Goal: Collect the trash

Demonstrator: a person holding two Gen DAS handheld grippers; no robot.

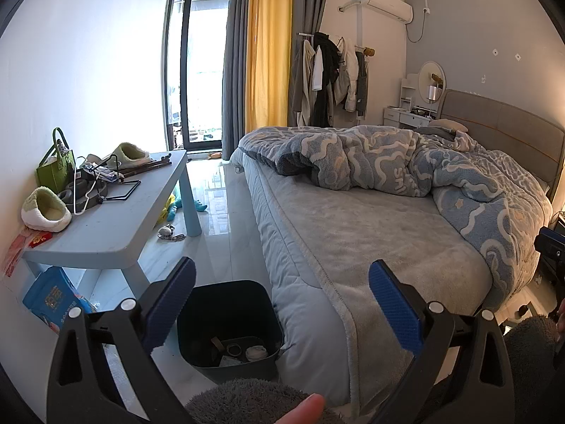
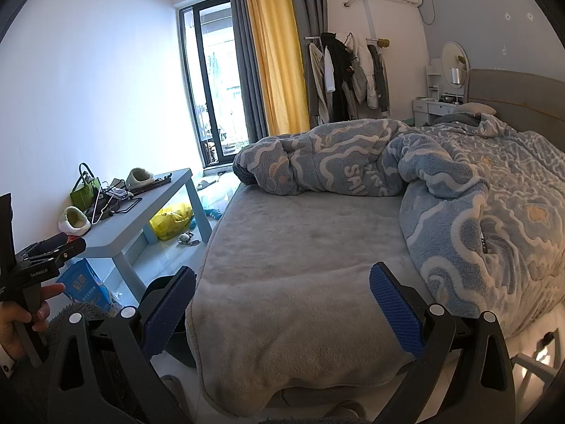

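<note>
Bin (image 1: 229,321) stands on the floor, tight against the bed (image 1: 353,233) corner and beside the table (image 1: 116,226), a spot within reach of both, and it already holds a few scraps: what looks like a tape ring, a whitish wad and some card. Left gripper (image 1: 282,304) hangs above the bin, jaws wide apart and holding nothing. Right gripper (image 2: 282,304) is over the bed's bare sheet, likewise spread and unloaded. Possible trash lies loose: a yellow bag (image 2: 173,224) and blue packet (image 2: 86,289) under the table, and small bits on the floor. Whether collection is starting or nearly over cannot be judged; both fit.
</note>
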